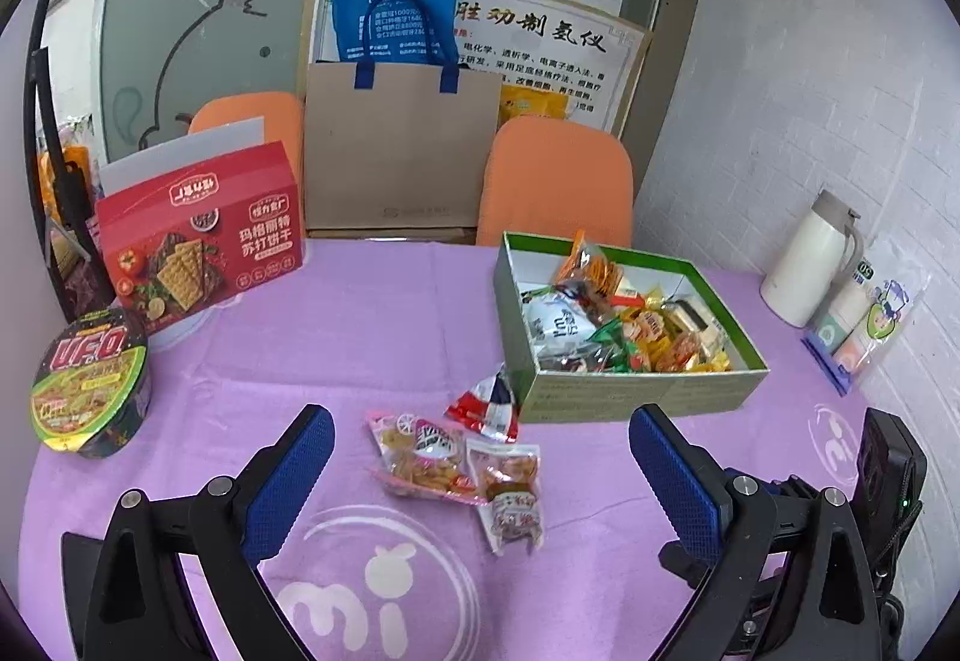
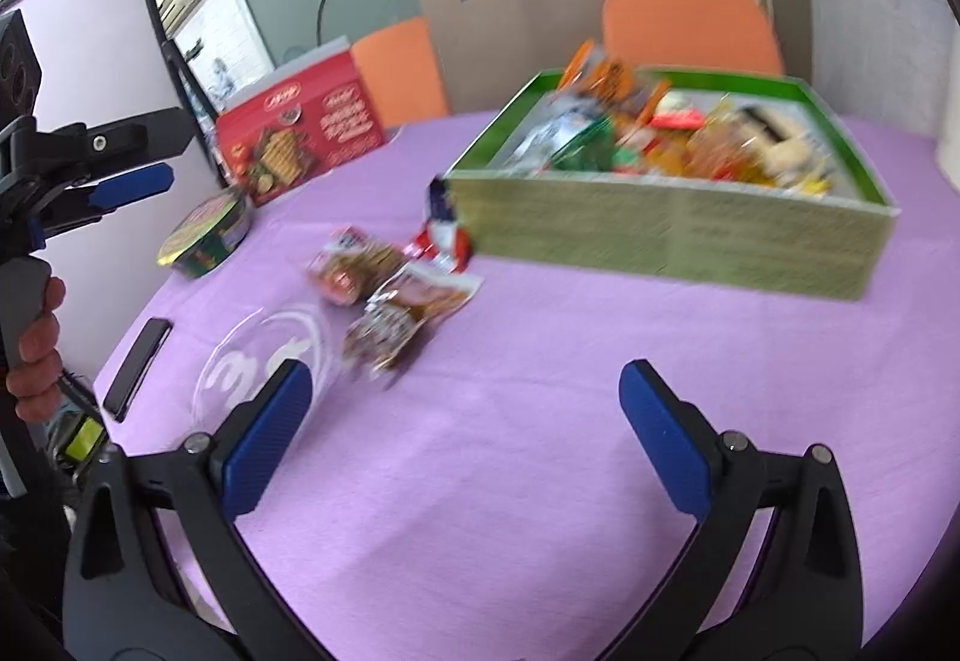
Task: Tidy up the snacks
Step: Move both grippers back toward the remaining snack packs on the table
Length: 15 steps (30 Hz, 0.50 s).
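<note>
A green cardboard box (image 1: 630,391) (image 2: 672,235) full of mixed snack packets sits on the purple tablecloth. Three loose packets lie in front of it: a red-white-blue one (image 1: 487,409) (image 2: 443,235) against the box's corner, a pink-edged one (image 1: 420,454) (image 2: 354,265), and a clear one with brown pieces (image 1: 510,493) (image 2: 408,310). My left gripper (image 1: 480,457) is open, its blue pads either side of the loose packets and a little nearer than them. My right gripper (image 2: 465,409) is open over bare cloth, right of the packets. The right wrist view is blurred.
A red cracker box (image 1: 198,235) (image 2: 300,138) and a UFO noodle bowl (image 1: 90,379) (image 2: 207,235) stand at the left. A white thermos (image 1: 810,259) and wipes packet (image 1: 864,319) sit at the right wall. A black phone (image 2: 137,368) lies near the table edge. Orange chairs (image 1: 558,181) stand behind.
</note>
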Motion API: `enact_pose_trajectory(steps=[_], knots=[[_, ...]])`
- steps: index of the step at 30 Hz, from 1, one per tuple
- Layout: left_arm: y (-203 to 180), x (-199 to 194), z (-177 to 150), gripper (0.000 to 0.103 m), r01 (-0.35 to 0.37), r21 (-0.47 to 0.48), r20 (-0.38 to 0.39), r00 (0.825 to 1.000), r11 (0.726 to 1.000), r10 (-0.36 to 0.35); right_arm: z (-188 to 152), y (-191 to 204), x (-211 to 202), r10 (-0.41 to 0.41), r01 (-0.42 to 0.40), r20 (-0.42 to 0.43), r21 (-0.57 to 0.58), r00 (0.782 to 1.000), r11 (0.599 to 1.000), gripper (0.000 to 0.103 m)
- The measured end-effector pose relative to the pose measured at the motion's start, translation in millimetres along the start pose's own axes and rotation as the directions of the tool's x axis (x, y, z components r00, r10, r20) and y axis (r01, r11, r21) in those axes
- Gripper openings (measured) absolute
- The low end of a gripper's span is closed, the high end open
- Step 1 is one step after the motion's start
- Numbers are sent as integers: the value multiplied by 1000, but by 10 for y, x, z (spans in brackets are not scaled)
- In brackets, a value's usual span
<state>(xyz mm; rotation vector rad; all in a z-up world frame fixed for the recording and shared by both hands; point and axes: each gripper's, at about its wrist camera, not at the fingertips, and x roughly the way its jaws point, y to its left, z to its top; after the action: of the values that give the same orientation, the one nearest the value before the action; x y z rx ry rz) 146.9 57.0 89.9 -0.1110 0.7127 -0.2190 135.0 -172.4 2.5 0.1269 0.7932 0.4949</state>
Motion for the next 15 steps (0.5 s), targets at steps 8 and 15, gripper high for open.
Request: enact_pose_trajectory(steps=[8, 15], knots=[[310, 43, -264, 100, 2, -54, -41, 999, 999, -5, 34, 361, 499, 12, -15, -75, -39, 997, 999, 87], [712, 54, -275, 100, 21, -167, -39, 999, 986, -27, 126, 505, 820, 2, -7, -113, -46, 994, 999, 79]])
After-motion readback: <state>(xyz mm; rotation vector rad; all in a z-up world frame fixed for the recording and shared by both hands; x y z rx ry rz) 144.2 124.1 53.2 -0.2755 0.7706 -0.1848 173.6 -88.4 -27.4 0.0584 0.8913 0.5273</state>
